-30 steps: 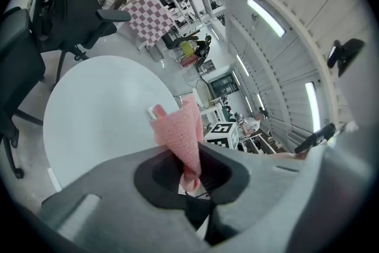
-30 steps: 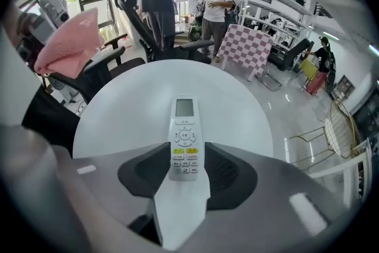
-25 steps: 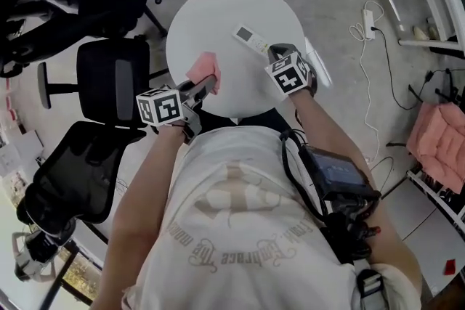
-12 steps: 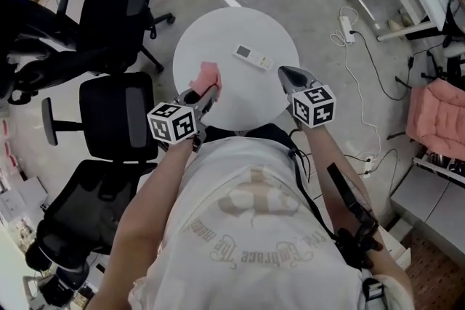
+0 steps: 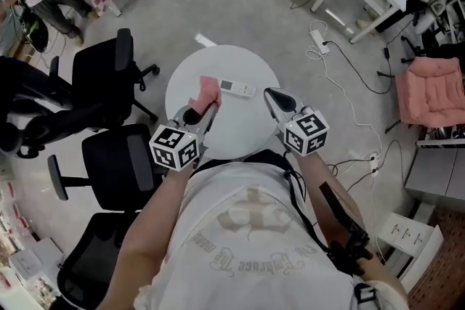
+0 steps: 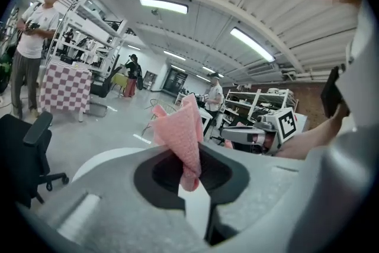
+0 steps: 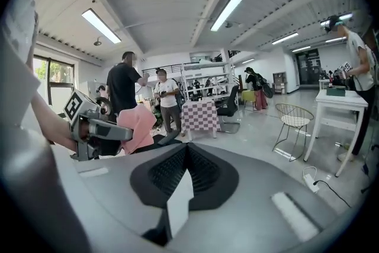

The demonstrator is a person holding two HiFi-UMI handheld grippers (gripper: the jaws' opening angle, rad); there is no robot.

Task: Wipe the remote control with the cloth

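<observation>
Bright even light from ceiling tubes (image 6: pixel 164 5); fisheye bending, dark corners, soft shadows

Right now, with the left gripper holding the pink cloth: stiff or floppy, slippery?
Probably floppy: the cloth creases and bunches where the left gripper pinches it. Likely light, as one small pinch carries it all. Its waffle-like weave probably resists slipping.

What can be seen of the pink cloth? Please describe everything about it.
The pink cloth is thin fabric with a fine waffle-like weave, crumpled into loose folds. The left gripper pinches it near its lower end: most of it stands up from the jaws, a short tip hangs below. In the head view it is over the round white table, just left of the remote control. Only the jaws appear to touch it.
</observation>
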